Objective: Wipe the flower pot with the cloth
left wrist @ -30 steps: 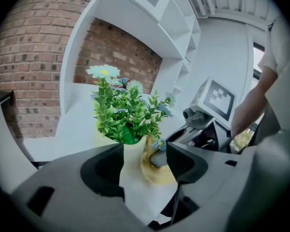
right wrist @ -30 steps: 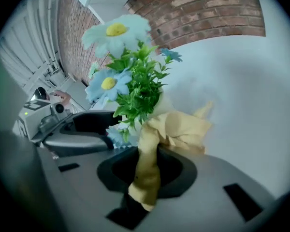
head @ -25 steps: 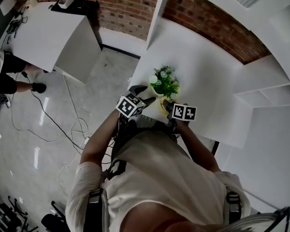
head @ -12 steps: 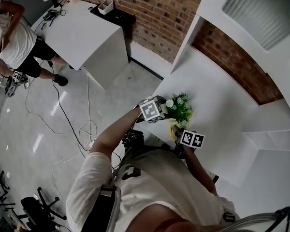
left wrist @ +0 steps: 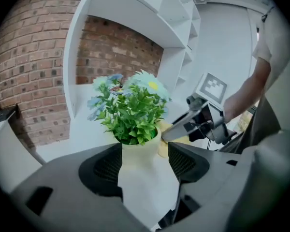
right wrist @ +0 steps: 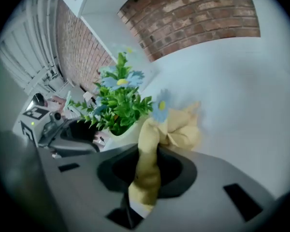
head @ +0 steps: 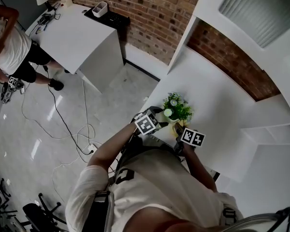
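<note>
A pale cream flower pot (left wrist: 137,154) with green leaves and blue and white flowers (head: 176,109) stands near the front edge of the white table (head: 217,95). My left gripper (head: 159,114) is open. Its jaws have just been opening, and the pot stands between them (left wrist: 144,166) with a gap on the right side. My right gripper (head: 178,129) is shut on a yellow cloth (right wrist: 147,163). The cloth bunches against the pot's right side (left wrist: 164,148). In the right gripper view the pot (right wrist: 123,132) shows left of the cloth, with the left gripper (right wrist: 72,134) beyond it.
White shelving (head: 275,124) rises right of the table, with a brick wall (head: 150,8) behind. Another white desk (head: 77,37) stands at the far left, and a person (head: 9,47) is beside it. Cables (head: 77,134) lie on the floor.
The left gripper has slid lower and nearer to me, from beside the flowers to the pot's level. The right gripper and the cloth have stayed put. The head view has shifted.
</note>
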Tool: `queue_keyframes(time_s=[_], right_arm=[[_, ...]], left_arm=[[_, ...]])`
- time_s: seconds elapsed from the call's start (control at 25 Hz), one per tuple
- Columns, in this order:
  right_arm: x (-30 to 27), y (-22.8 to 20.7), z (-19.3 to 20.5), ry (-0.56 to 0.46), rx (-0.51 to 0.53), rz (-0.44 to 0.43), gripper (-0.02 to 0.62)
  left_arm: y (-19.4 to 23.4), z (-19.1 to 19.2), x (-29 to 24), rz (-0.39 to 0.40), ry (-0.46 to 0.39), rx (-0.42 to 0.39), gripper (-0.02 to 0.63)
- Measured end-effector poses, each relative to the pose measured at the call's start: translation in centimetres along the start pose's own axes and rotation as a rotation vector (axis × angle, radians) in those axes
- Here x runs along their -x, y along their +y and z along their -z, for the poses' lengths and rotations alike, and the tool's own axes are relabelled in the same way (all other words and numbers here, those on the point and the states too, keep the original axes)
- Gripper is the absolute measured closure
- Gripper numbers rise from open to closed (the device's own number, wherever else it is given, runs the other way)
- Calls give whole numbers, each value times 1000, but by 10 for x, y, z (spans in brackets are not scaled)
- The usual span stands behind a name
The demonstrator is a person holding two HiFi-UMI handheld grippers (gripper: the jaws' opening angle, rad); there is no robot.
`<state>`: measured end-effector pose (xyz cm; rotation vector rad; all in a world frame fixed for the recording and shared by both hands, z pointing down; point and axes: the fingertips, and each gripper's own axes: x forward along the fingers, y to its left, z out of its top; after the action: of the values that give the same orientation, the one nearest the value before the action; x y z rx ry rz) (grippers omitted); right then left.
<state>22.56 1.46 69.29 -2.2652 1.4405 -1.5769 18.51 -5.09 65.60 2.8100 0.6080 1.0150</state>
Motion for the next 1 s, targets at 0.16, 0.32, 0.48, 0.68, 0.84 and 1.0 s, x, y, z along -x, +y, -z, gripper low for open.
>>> queue_keyframes(time_s=[0.16,0.32,0.48,0.68,0.84,1.0], right_arm=[[1,-5,-16,-70,-3,22,508],[9,5,-9,-81,-4,25,508],[8,27,13,-21,33,8,508],[-3,42,24,35,132,-50,508],[3,38,32,54,125,-78,508],[7,11,18,22,80,-61,508]], left_arm=[[11,21,8,-11,55,-63,293],[25,28,13,3,137,-124,293],[17,22,15,27,125,-121,293],[12,16,-2,-39,65,-78,293],[-13,19,-6,-18,66,-28,293],[-16,29,-6,-35,96,-56,293]])
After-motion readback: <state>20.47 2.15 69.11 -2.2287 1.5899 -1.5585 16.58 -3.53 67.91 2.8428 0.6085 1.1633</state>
